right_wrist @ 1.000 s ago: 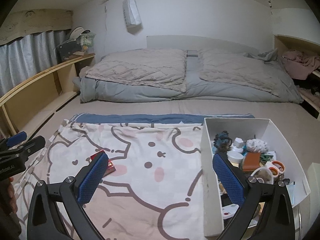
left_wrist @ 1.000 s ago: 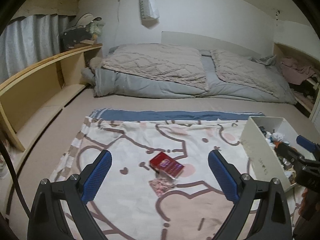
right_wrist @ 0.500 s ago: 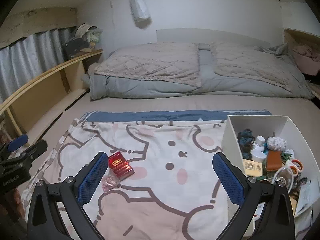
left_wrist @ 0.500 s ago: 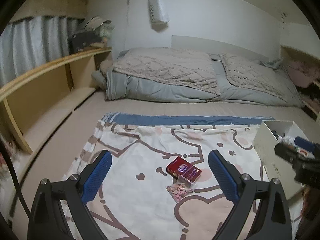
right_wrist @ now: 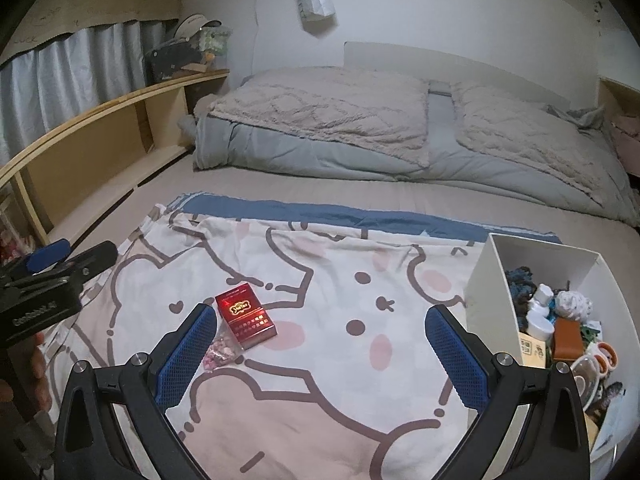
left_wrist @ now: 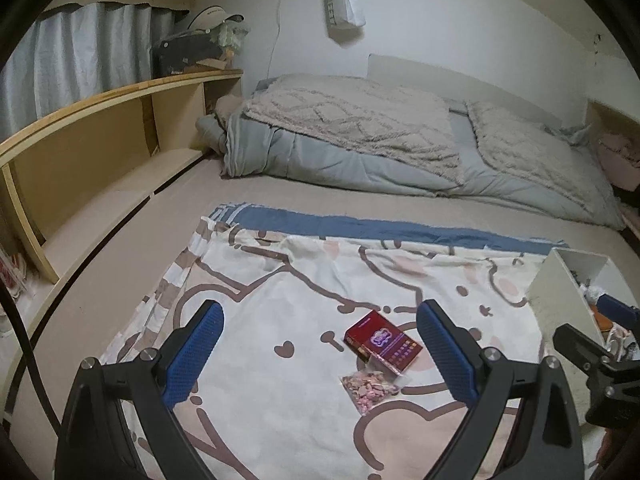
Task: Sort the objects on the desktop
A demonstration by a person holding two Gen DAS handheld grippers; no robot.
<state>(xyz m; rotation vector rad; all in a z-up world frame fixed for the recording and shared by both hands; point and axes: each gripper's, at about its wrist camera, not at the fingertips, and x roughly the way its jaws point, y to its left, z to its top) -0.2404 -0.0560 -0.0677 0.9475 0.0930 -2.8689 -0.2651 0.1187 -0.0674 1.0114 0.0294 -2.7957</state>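
A red cigarette pack [left_wrist: 383,340] lies flat on the cartoon-print cloth [left_wrist: 280,300]; it also shows in the right wrist view [right_wrist: 245,315]. A small clear bag of pink bits [left_wrist: 370,391] lies just in front of it, also seen in the right wrist view [right_wrist: 220,351]. A white box [right_wrist: 496,276] holding several small items stands at the cloth's right edge. My left gripper [left_wrist: 320,354] is open and empty, above the cloth, left of the pack. My right gripper [right_wrist: 322,356] is open and empty, between the pack and the box.
A folded grey duvet with beige blankets [left_wrist: 360,136] lies across the far side of the bed. A wooden shelf unit [left_wrist: 92,144] runs along the left side, with a cap and bag on top. The white box's left wall shows in the left wrist view [left_wrist: 556,300].
Both grippers have swung left: the pack and bag have shifted right in each view, and the white box has slid toward the right edge. Both grippers stay open.
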